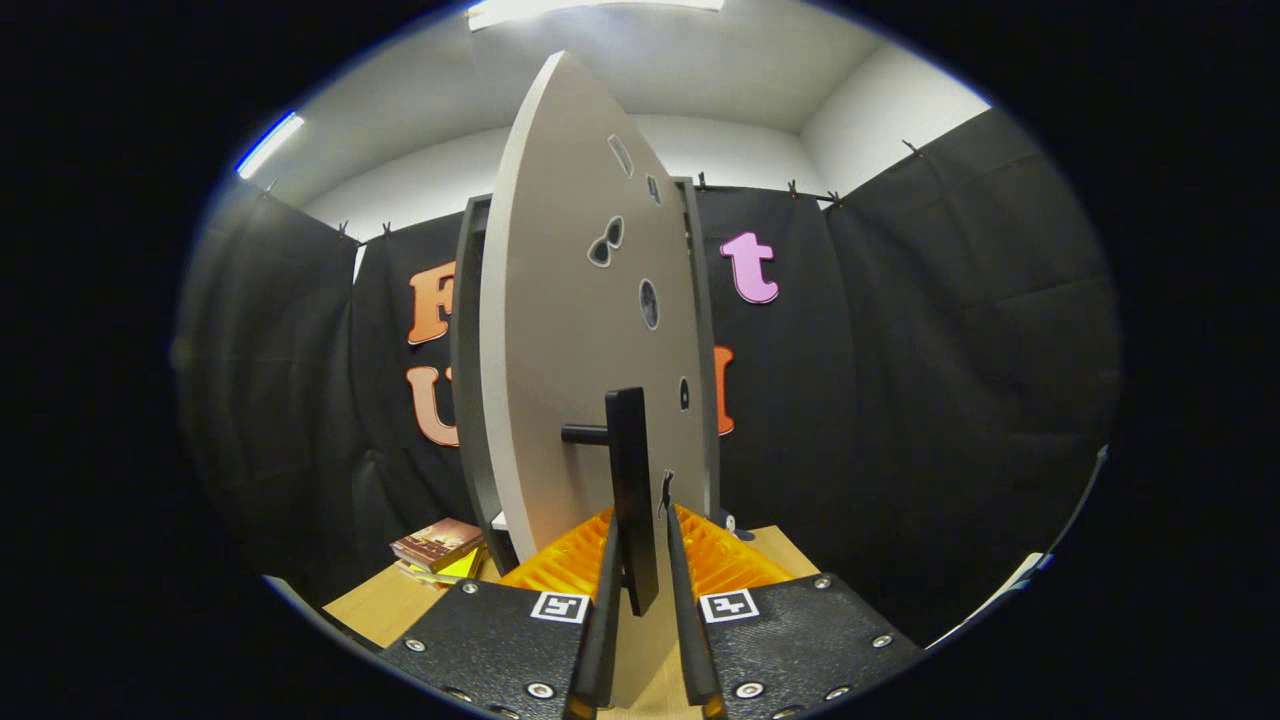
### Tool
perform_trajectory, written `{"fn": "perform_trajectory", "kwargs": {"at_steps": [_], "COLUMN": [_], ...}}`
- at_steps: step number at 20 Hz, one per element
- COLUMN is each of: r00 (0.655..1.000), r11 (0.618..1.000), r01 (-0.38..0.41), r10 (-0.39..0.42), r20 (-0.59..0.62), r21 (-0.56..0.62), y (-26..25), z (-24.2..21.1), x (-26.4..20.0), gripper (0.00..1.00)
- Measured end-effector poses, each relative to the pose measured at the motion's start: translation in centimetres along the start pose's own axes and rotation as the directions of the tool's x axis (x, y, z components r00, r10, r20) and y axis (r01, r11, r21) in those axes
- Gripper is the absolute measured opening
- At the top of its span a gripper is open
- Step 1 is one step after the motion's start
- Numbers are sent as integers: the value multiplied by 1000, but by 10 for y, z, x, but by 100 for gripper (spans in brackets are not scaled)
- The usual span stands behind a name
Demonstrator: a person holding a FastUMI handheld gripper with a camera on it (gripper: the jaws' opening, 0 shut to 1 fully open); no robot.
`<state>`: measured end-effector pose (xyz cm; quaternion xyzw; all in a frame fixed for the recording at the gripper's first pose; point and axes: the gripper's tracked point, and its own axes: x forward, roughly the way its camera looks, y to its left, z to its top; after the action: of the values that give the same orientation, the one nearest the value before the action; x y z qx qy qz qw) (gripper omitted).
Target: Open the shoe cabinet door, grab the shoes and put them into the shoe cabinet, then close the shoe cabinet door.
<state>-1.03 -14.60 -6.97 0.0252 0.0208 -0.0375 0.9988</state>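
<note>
The shoe cabinet's pale grey door [570,330] stands swung out towards me, seen nearly edge-on, with small cut-out shapes on its face. Its black bar handle [630,480] sticks out on a short post and runs down between my fingers. My gripper [640,535] is closed around that handle, both fingertips pressing its sides. The dark cabinet frame [467,380] shows behind the door on the left. I cannot see into the cabinet.
A small stack of books [437,548] lies on the wooden tabletop [385,603] left of the cabinet. Black cloth walls close in the booth behind and on both sides. The table's right corner [775,545] ends just past the cabinet.
</note>
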Motion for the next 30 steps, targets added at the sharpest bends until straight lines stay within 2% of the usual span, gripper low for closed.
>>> {"fn": "perform_trajectory", "kwargs": {"at_steps": [5,7,9,13,16,20,23,25,28,30], "r00": [996,993,995,997,995,990,984,982,983,986], "r11": [996,993,995,997,995,990,985,983,984,987], "r01": [84,115,96,77,98,143,172,186,177,158], "r10": [-84,-115,-96,-77,-98,-143,-172,-186,-177,-158], "r20": [-12,-6,-11,-21,-6,18,40,38,41,45], "r21": [11,23,35,-12,-25,4,-7,3,13,16], "y": [-56,-79,-89,-100,-110,-127,-135,-132,-108,-89], "z": [-7,-1,-2,-2,7,17,26,33,36,40], "x": [-1,-1,-1,-2,-10,-29,-47,-55,-68,-72], "gripper": [26,22,20,24,33,35,46,57,72,78]}}
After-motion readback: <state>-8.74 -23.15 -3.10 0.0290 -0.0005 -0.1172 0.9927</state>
